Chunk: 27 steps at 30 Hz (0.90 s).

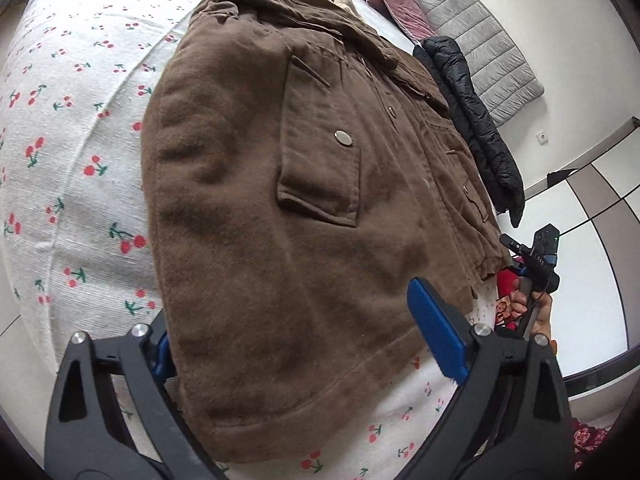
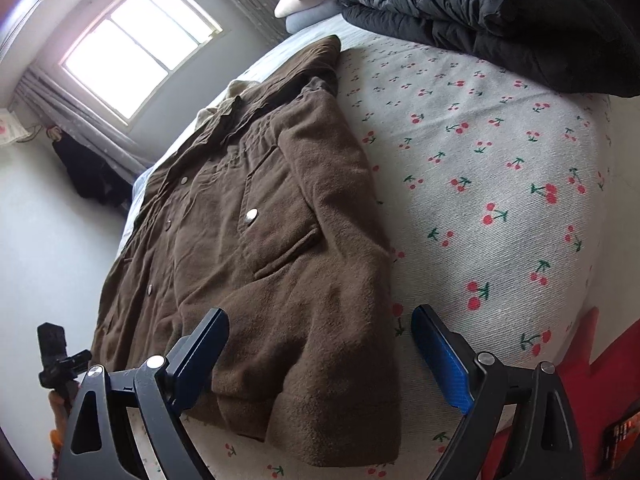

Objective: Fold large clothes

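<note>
A brown jacket lies front side up on a bed with a cherry-print sheet, its sleeves folded in along the sides. My left gripper is open, its blue fingers either side of the jacket's hem corner. In the right wrist view the jacket lies the same way. My right gripper is open around the jacket's other hem corner and sleeve cuff. The right gripper also shows in the left wrist view, and the left one in the right wrist view.
A black puffer jacket lies folded at the far side of the bed, also in the left wrist view. Pillows and a pink cushion sit at the head. A grey mat lies on the floor. A window is beyond.
</note>
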### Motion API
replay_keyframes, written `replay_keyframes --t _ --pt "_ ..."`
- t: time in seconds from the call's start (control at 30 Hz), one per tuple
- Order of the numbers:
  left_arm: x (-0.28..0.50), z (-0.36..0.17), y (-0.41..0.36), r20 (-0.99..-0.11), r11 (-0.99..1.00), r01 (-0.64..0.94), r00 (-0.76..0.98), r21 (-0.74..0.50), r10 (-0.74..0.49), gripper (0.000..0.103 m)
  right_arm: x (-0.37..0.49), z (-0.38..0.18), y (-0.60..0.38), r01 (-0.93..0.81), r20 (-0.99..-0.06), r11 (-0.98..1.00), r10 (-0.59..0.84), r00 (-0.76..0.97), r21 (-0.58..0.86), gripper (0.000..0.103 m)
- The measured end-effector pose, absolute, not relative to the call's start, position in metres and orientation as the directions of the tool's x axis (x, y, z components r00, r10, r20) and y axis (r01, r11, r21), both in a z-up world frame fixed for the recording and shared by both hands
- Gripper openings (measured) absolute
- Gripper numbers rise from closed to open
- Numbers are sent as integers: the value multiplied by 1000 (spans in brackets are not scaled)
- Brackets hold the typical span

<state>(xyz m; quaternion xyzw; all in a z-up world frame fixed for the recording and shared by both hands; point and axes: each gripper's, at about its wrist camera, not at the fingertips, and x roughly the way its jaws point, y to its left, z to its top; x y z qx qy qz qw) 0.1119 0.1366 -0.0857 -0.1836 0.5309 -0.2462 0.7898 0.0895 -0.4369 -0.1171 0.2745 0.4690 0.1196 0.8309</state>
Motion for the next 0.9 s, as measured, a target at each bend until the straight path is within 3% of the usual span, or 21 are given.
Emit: replay_keyframes --t 0.23,0.3,0.33,0.37,0.47,0.53,0.77,0.9 --pt "109 -89 132 -715 771 207 289 -602 -636 83 96 -121 -425 35 -699 781 537 472 623 69" --pt "108 -89 132 -728 782 203 287 -590 -623 71 98 -126 -429 67 -691 755 556 463 652 52" --pt "107 -89 133 -743 797 195 289 -572 -603 55 99 -127 -431 80 -687 744 563 459 664 35" --pt "106 -88 135 -766 821 178 296 -542 -570 33 98 -127 -431 91 -688 741 561 460 665 26" --pt "104 -82 139 -788 844 139 306 -518 -534 20 97 -114 -422 50 -695 780 525 491 624 19" --pt "103 -72 138 -787 848 134 321 -513 -527 18 98 -98 -418 24 -674 783 519 526 622 17" --pt "112 -3 144 -670 789 208 430 -579 -605 13 110 -14 -409 -82 -580 811 481 657 580 15" --pt "128 37 147 -628 800 240 513 -550 -586 12 129 27 -395 -123 -546 831 460 701 543 15"
